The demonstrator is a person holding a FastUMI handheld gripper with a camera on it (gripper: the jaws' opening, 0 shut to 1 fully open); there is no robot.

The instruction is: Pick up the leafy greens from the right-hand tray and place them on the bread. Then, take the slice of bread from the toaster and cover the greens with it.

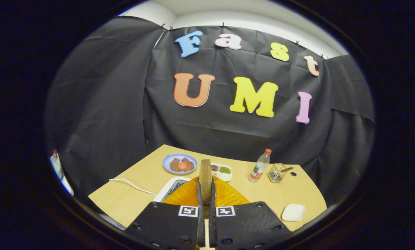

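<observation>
We see the bread slice upright, on edge, clamped between the gripper fingers, lifted above an orange plate. Toaster sits at 10 o'clock just beside the plate, w/ white cord trailing left. Beyond: blue plate at 11, white divided tray at 1. Bottle and glass at 2, near table back edge. White dish at 3, by the right rim. Bare wood lies left.

Camera on hand-held gripper, high, facing table, wall
</observation>
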